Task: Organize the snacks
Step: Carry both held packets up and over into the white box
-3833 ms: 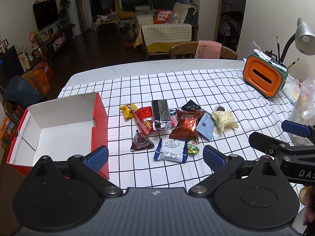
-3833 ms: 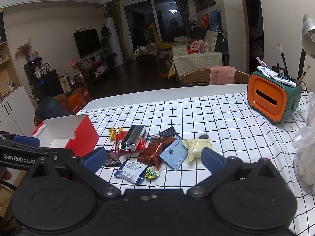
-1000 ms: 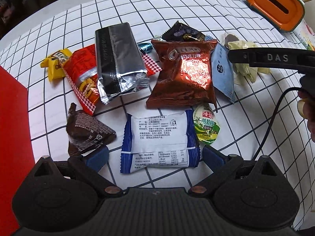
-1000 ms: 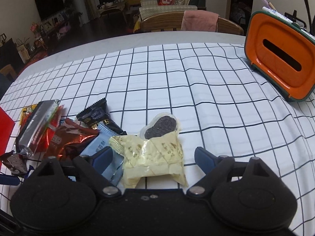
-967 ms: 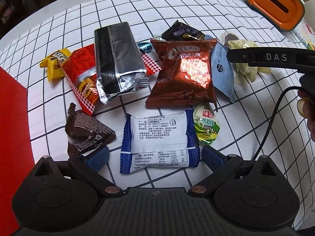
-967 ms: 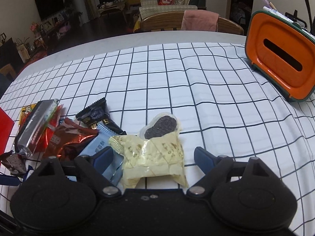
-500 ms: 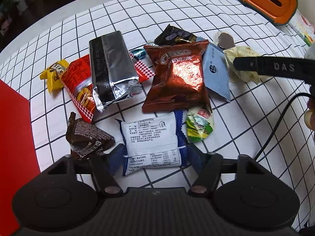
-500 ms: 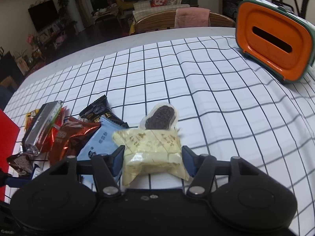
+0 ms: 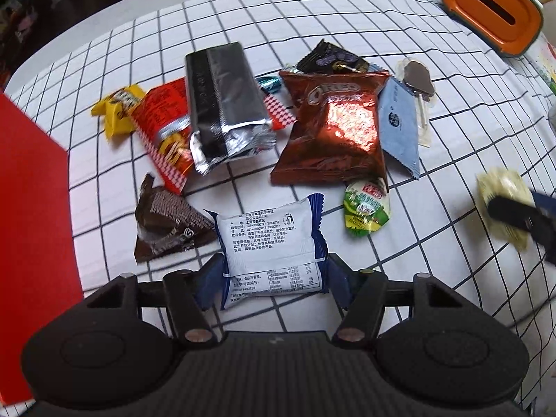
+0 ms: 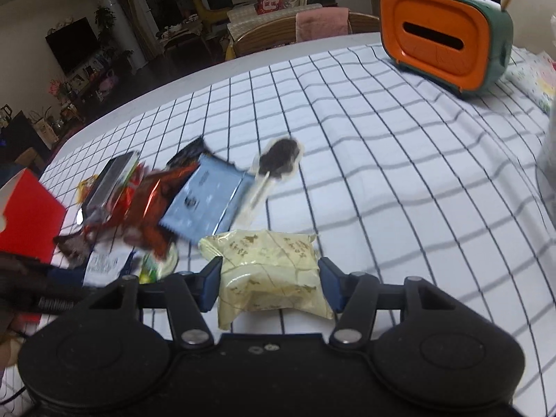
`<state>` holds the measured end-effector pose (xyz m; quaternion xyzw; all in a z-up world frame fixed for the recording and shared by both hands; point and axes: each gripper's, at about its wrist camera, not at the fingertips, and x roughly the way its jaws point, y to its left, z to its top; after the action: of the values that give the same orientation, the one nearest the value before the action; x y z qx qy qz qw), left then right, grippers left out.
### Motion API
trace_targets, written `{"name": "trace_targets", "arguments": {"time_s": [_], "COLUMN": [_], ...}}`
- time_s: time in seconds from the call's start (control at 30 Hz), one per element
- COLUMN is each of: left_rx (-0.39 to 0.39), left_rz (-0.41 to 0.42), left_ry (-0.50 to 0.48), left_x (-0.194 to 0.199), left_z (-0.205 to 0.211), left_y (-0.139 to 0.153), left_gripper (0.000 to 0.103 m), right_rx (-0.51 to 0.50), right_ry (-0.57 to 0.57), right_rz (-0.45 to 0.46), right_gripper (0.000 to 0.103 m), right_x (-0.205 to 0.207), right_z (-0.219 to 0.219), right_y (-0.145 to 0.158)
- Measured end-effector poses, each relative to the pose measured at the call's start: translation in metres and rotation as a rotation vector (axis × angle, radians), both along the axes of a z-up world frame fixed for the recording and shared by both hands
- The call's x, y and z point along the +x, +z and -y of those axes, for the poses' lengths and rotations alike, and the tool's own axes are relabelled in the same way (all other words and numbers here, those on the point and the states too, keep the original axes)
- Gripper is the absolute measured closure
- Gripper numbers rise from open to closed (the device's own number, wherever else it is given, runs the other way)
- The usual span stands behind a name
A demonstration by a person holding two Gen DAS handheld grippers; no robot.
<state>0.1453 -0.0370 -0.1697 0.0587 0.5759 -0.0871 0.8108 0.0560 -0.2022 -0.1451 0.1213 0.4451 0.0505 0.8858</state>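
- The white-and-blue packet sits at the near edge of the snack pile on the checked tablecloth, clamped between the left gripper pads.
- The pale yellow packet is pinched in the right gripper, apparently lifted.
- Judged step: both picks made; next, carry them to the red box at the table's left edge.

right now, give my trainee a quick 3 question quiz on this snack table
1. True or false: the left gripper has its jaws shut on the white packet with blue ends.
2. Which is the right gripper holding? A) the pale yellow wrapped snack B) the brown foil Oreo bag
3. Fill in: the silver and black foil bar lies partly on the ___ wrapper.

Key: 1 true; 2 A; 3 red.
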Motion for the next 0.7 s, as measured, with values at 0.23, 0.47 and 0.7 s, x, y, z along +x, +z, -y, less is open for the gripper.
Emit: {"name": "trace_targets", "arguments": {"time_s": [0.23, 0.47, 0.7], "left_rx": [0.001, 0.006, -0.009], "left_rz": [-0.022, -0.030, 0.018], "left_ry": [0.048, 0.071, 0.075], "left_x": [-0.011, -0.028, -0.038], "left_z": [-0.002, 0.000, 0.005], "left_y": [0.003, 0.012, 0.041], "left_gripper": [0.041, 0.041, 0.041], "right_rx": [-0.003, -0.022, -0.042], "right_ry": [0.027, 0.058, 0.083], "right_rz": [0.003, 0.028, 0.077], "right_gripper": [0.046, 0.046, 0.046], "right_x": [-0.032, -0.052, -0.063], "right_z": [-0.004, -0.006, -0.006], "right_y": [0.008, 0.020, 0.037]}}
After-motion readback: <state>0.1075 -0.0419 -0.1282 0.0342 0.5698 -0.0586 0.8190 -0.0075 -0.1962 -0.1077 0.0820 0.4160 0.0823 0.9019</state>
